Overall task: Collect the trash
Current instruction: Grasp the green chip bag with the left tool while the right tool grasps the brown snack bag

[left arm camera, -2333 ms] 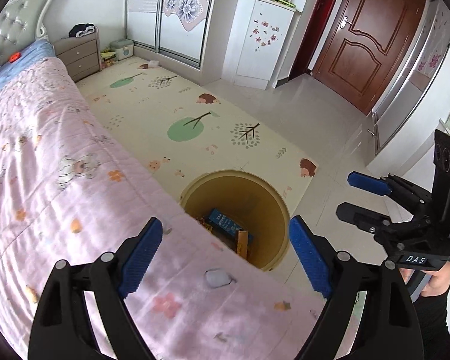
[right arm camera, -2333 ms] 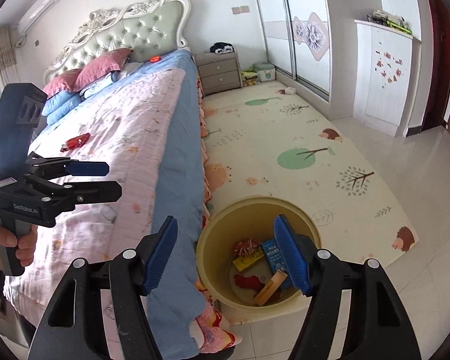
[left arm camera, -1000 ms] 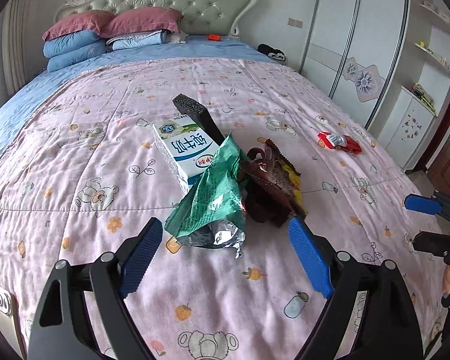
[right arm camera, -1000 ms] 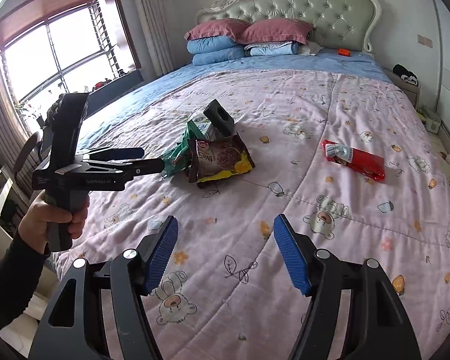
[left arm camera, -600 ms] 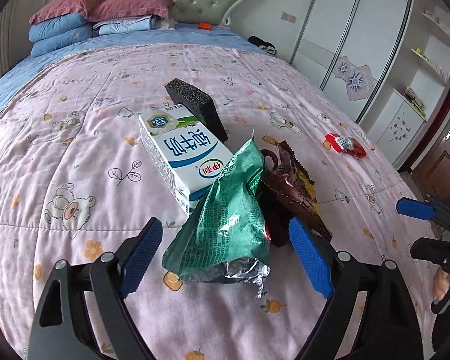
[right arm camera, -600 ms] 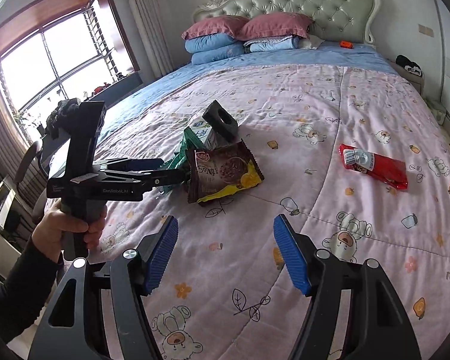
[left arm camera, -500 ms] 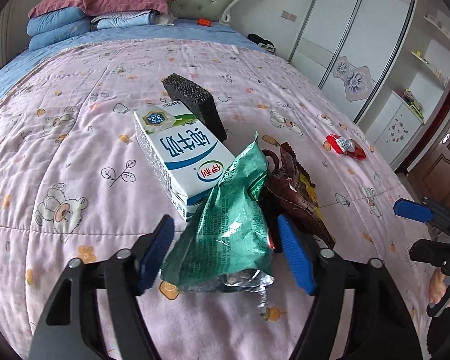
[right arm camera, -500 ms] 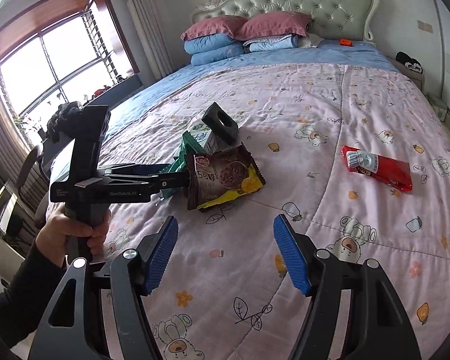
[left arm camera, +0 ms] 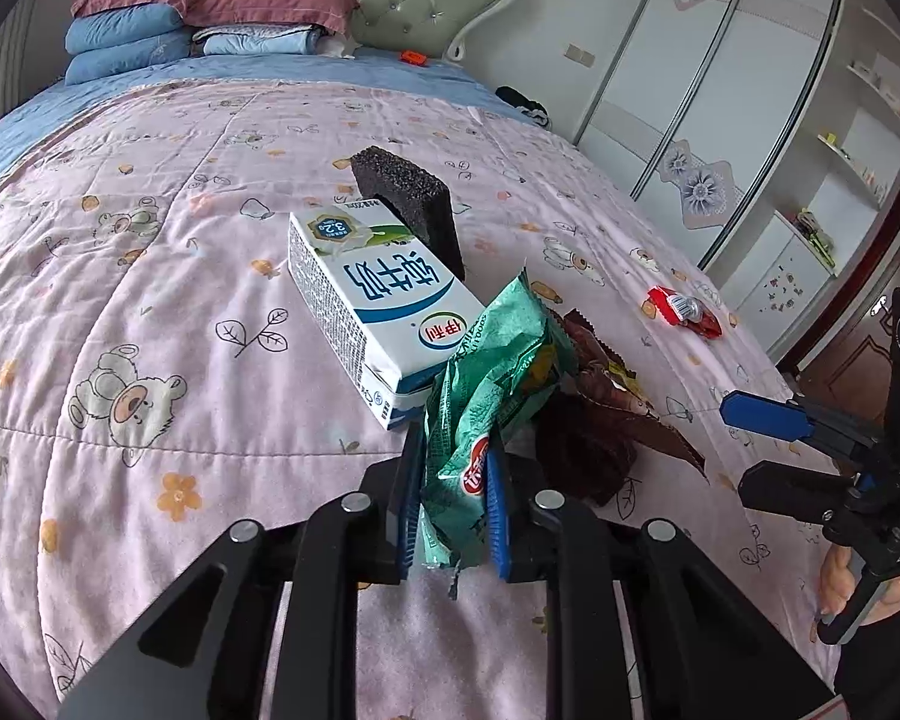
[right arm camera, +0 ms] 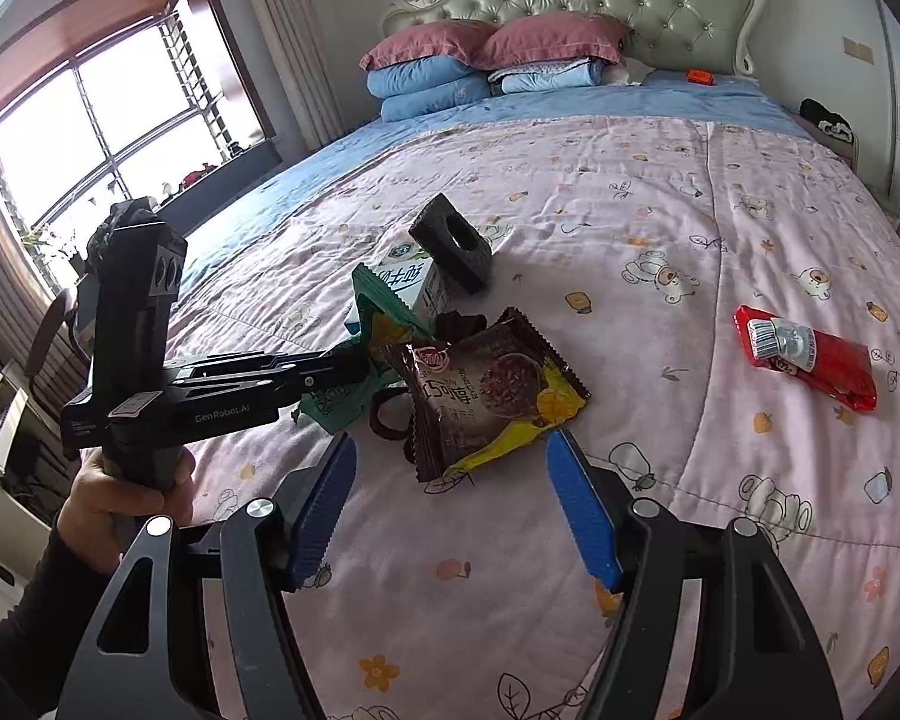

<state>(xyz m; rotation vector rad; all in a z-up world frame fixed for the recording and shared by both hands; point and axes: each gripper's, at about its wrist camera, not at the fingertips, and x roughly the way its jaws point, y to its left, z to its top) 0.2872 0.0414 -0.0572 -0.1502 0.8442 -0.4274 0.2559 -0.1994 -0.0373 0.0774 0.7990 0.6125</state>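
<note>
Mid-quilt [left arm camera: 150,240], left gripper [left arm camera: 450,516] pinching green wrapper's [left arm camera: 486,396] edge; right gripper [right arm camera: 456,504] spread before brown wrapper [right arm camera: 486,390].

Green wrapper [left arm camera: 486,420], brown-yellow wrapper [right arm camera: 498,390], pink bear-print quilt [left arm camera: 150,312], blue-padded tongs [left arm camera: 450,510]

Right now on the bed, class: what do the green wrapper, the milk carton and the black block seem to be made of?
Green wrapper: thin, glossy plastic film, judging by its sharp crinkles and sheen; it buckles between the left gripper.
Milk carton: printed coated paperboard, with flat faces and crisp folded edges.
Black block: probably coarse foam, matte and grainy, with a round hole.
</note>
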